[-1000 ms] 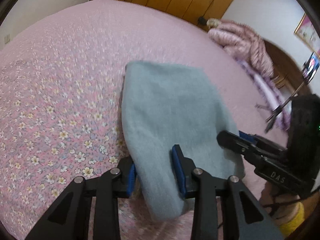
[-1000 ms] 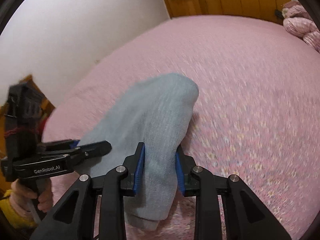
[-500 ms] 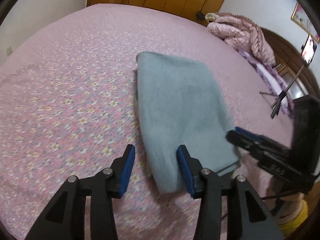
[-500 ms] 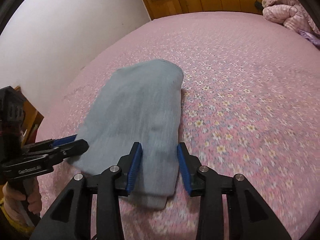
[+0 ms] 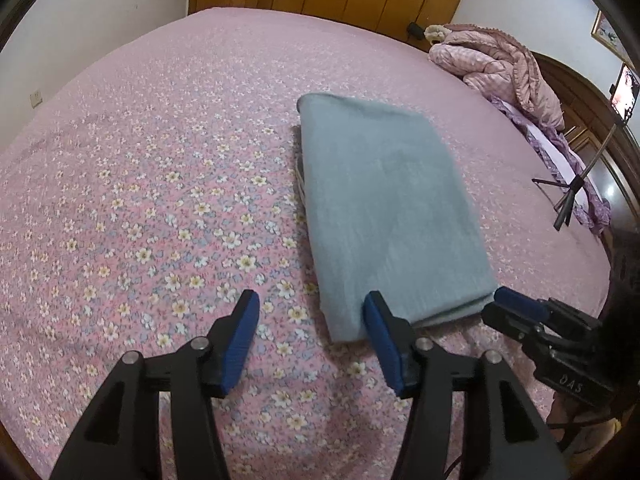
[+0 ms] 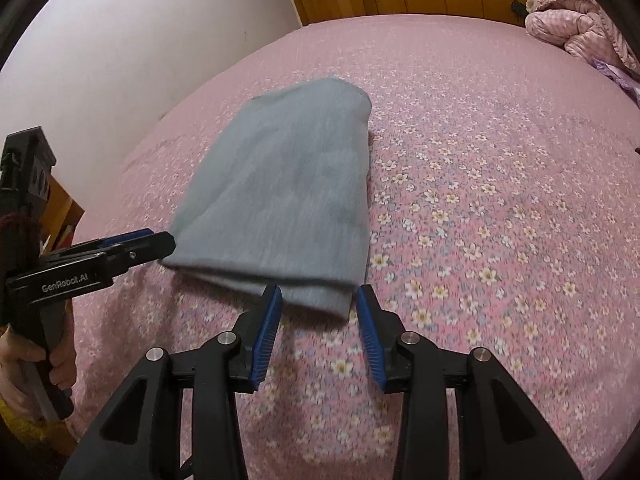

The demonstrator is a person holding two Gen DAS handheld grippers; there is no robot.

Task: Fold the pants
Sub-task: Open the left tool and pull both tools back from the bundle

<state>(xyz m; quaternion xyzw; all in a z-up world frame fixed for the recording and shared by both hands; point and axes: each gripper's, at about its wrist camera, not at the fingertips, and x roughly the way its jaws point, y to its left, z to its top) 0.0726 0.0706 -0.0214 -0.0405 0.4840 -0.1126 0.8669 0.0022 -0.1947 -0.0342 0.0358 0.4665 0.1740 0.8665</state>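
Pink floral bedding covers the wide bed (image 5: 160,160) that we work over, with wooden wardrobes along the far wall and a bundled pink quilt (image 5: 500,60) at the far corner. On it the grey-blue pants (image 5: 384,200) lie folded into a thick rectangle, whose long axis runs away from us toward the wardrobes and whose near short edge faces both tools. Our left gripper (image 5: 312,320) stands off that edge to the left, fingers parting with only bedspread between them; its right finger sits just at the near left corner of the pants, apparently not pressing it, though the blur leaves us unsure. Our right gripper (image 6: 318,308) is more squarely lined up: the near right corner of the pants (image 6: 280,200) lies just ahead of its widening fingers, and nothing is clamped. Seen from the right wrist, the left gripper (image 6: 132,242) points at the opposite near corner, so the two tools bracket the short edge. We judge the fold essentially set down. Any further tidying or a last fold would run along the long axis, and the right hand is nearer.
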